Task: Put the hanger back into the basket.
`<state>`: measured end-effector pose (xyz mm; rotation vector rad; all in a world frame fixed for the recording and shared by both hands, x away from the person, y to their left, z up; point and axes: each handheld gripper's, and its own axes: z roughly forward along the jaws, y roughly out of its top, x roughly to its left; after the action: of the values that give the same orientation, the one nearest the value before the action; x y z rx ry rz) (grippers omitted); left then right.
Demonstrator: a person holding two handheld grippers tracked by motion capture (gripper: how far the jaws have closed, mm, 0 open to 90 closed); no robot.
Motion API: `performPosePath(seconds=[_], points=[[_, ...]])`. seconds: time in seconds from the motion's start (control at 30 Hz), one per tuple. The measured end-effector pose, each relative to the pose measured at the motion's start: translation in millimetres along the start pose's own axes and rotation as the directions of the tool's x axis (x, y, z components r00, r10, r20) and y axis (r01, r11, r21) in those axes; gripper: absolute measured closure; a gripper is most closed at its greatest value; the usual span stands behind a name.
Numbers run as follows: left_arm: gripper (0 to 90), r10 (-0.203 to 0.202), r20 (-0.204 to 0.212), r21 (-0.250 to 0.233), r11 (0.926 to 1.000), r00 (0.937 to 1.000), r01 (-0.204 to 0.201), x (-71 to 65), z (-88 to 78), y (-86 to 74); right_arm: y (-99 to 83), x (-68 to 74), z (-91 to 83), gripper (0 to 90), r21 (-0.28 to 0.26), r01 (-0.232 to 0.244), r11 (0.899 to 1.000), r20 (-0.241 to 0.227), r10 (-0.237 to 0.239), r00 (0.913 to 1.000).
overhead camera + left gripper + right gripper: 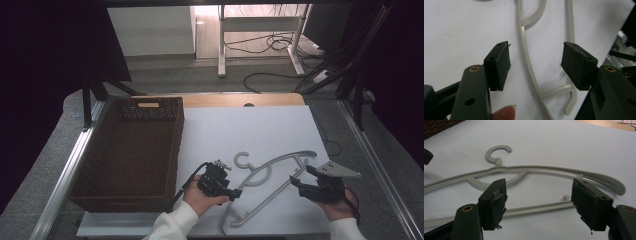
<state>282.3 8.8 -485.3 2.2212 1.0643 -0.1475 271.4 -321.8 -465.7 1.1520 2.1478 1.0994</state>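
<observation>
Pale grey plastic clothes hanger (270, 182) was the thing in hand; I'll place everything relative to it. It lay flat on the white tabletop sheet (250, 130), hook (243, 160) pointing away from me, one shoulder running out toward the far right, the other end down near my edge of the sheet.

Left gripper (235, 194) sat just left of the hanger's middle, tips right at the near shoulder arm. In the left gripper view I saw the jaws apart with the curved grey arm (529, 65) running up between them on the sheet below. Left pad (499, 65) and right pad (577, 65) both stood off it, nothing pinched. My fingertip (505, 112) showed at the bottom of that view.

Right gripper (300, 181) sat just right of the hanger, tips at the straight lower bar, grey three-cornered plate on top. In the right gripper view its jaws were also apart, the bar (534, 209) passing behind and between the two worn pads (495, 202). I could not tell whether either pad touched the bar; it was not clamped. The hook (496, 153) and the curved inner brace were beyond the jaws in that view.

Dark brown woven wicker basket (150, 107), rectangular, stood well left of the hanger, past the left gripper, at the sheet's left edge. Bare wooden table edge (225, 100) showed beyond the sheet, far side of the hanger's hook.
</observation>
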Motion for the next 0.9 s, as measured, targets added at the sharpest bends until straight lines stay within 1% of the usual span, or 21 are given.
performPosePath(seconds=[0.03,0.07,0.13,0.2,0.23,0.3,0.47,0.6,0.63,0.73,0.9], points=[[40.8,0.000,0.000,0.000,1.0000,1.0000,0.000,0.0,0.0,0.0,0.0,0.0,0.0,29.2,0.000,0.000,1.000,0.000,0.000,1.0000],[41.2,0.003,-0.014,0.016,0.9999,0.9999,-0.002,-0.3,5.7,2.1,-0.1,-0.1,0.1,29.2,0.001,0.001,1.000,0.000,-0.001,1.0000],[42.0,0.005,-0.021,0.021,0.9998,0.9998,-0.005,-0.3,10.2,3.4,-0.2,-0.3,0.0,29.2,0.001,0.001,1.000,0.001,-0.001,1.0000],[42.4,0.003,-0.022,0.023,0.9997,0.9997,-0.003,-0.2,12.2,3.9,-0.3,-0.4,0.1,29.2,0.001,0.001,1.000,0.001,-0.001,1.0000],[42.8,0.009,-0.021,0.031,0.9995,0.9997,-0.008,0.5,13.6,4.4,-0.4,-0.6,0.2,29.2,0.002,0.001,1.000,0.002,-0.001,1.0000],[44.2,0.003,-0.021,0.032,0.9995,0.9998,-0.002,0.1,17.2,5.1,-0.7,-0.7,0.7,29.1,0.006,-0.001,1.000,0.001,0.001,1.0000],[47.0,0.002,-0.022,0.042,0.9991,0.9997,-0.001,-0.3,23.9,7.3,-0.5,-0.6,1.1,29.2,0.007,-0.001,1.000,0.001,0.001,1.0000],[48.9,0.001,-0.033,0.051,0.9987,0.9994,0.001,-0.4,29.0,8.8,-0.5,-0.5,1.3,29.2,0.008,-0.002,1.000,0.001,0.001,1.0000],[50.6,0.003,-0.036,0.053,0.9986,0.9993,-0.001,-0.4,30.4,8.9,-0.4,-0.3,1.4,29.2,0.009,-0.002,1.000,0.002,0.002,1.0000],[53.0,0.009,-0.053,0.064,0.9979,0.9986,-0.006,-1.0,35.4,9.0,-0.4,-0.7,1.3,29.2,0.008,-0.003,1.000,0.003,0.003,1.0000],[55.7,0.012,-0.058,0.071,0.9975,0.9982,-0.008,-0.6,38.4,9.1,-0.6,-1.2,1.0,29.1,0.008,-0.008,1.000,0.005,0.008,1.0000]])
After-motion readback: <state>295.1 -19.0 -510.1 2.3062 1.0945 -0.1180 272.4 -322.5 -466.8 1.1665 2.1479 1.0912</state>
